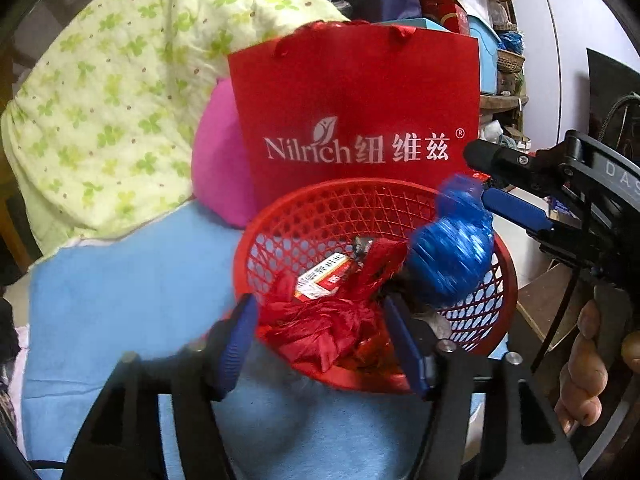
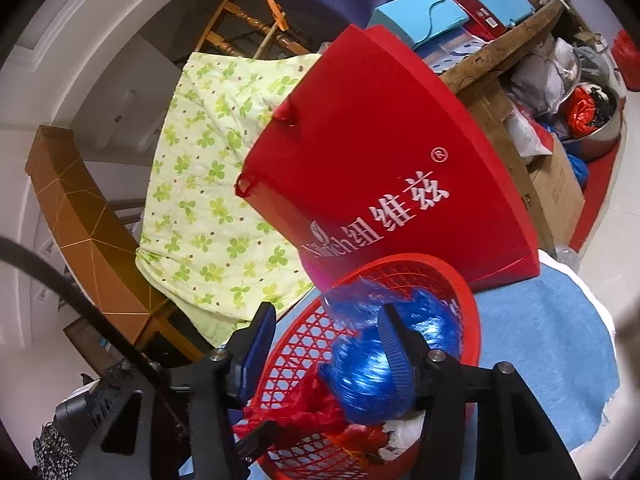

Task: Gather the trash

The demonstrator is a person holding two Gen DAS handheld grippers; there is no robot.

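A round red plastic lattice basket is sitting on a light blue cloth, directly in front of an upright red paper gift bag with white lettering. Behind the bag, a pink cushion and a pale quilt printed with green clover leaves are lying against each other. Inside the basket, crumpled red foil wrappers and a small red-and-white printed carton are resting on the mesh floor. A crumpled ball of glossy blue plastic film is lying over the basket's right half, blurred in both views; whether it is touching the contents below cannot be determined. The right gripper is reaching over the basket with its blue-padded fingers spread apart, one finger passing in front of the blue ball without clamping it. The left gripper is standing wide apart at the near rim, its two fingers flanking the red wrappers, gripping nothing.
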